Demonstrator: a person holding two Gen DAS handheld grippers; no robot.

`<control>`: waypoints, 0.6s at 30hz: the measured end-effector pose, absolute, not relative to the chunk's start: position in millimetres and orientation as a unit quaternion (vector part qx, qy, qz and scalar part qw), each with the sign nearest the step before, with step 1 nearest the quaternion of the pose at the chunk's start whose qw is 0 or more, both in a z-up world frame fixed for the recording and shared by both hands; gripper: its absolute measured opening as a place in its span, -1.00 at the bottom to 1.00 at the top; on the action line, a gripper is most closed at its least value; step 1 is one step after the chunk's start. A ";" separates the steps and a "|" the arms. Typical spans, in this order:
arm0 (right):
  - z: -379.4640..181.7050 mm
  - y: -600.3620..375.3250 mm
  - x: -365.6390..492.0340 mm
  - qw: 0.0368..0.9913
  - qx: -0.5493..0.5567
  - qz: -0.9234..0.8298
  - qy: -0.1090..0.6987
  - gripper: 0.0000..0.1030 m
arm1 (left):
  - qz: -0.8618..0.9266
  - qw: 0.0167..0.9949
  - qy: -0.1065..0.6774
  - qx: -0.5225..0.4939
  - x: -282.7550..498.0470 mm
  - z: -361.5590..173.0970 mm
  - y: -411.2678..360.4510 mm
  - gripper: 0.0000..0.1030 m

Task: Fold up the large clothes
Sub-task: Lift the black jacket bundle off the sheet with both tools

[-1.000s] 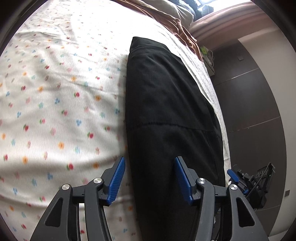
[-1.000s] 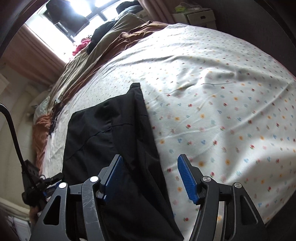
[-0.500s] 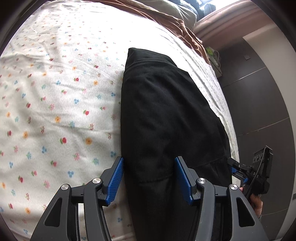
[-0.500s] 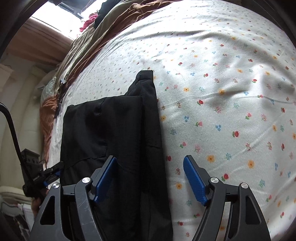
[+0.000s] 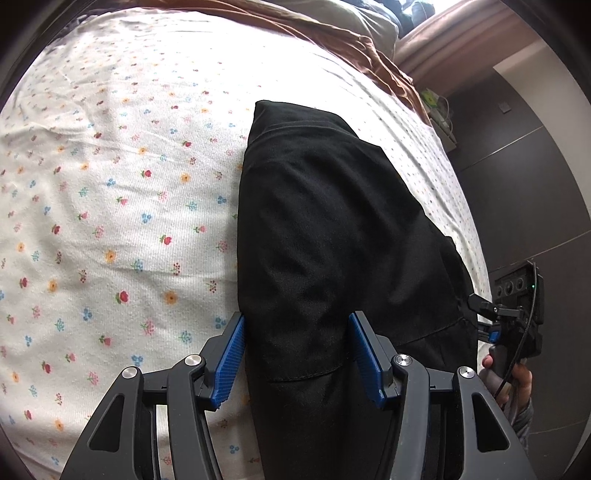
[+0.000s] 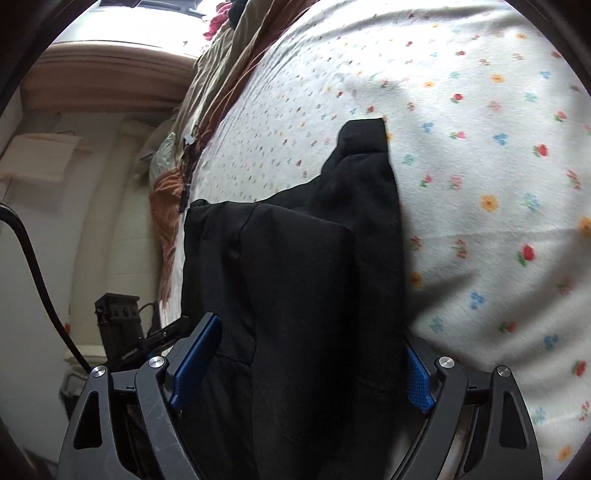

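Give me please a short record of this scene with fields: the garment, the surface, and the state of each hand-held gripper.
garment: black garment, folded into a long strip
surface: white bedsheet with small flowers
left hand-held gripper: open, fingers on both sides of the garment's near end
right hand-held gripper: open, garment between its fingers
background: brown blanket at the far side of the bed

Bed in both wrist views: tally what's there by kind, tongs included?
Black garment: 1
Floral sheet: 1
Brown blanket: 1
Tongs: 2, left tongs and right tongs, both open and straddling the garment
Total: 5
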State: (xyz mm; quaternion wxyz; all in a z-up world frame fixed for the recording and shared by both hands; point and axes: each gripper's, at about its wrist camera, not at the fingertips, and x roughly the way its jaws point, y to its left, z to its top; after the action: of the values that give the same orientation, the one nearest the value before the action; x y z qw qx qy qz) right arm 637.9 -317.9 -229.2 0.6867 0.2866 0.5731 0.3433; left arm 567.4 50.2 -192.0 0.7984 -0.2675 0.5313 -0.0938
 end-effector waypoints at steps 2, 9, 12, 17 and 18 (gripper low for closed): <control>-229.9 -304.3 640.3 0.682 0.279 0.355 0.576 0.72 | -0.097 0.796 0.530 -0.274 569.0 -193.1 54.0 0.11; -234.2 -292.8 644.5 0.684 0.269 0.329 0.593 -0.36 | -0.096 0.793 0.529 -0.285 578.5 -197.1 63.2 0.11; -222.1 -296.3 637.1 0.700 0.268 0.330 0.574 -0.54 | -0.099 0.790 0.530 -0.292 584.6 -199.5 65.5 0.12; -191.0 -288.9 626.1 0.731 0.243 0.322 0.551 -0.63 | -0.099 0.782 0.530 -0.314 590.1 -202.2 72.6 0.06; -183.3 -286.2 622.7 0.737 0.237 0.320 0.546 -0.64 | -0.098 0.781 0.530 -0.315 589.2 -200.2 73.1 -0.03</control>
State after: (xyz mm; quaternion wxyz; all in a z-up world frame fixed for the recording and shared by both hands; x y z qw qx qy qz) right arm 622.7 -286.2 -183.3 0.7367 0.2367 0.5465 0.3203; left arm 589.2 73.1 -200.2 0.7815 -0.3147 0.5298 -0.0978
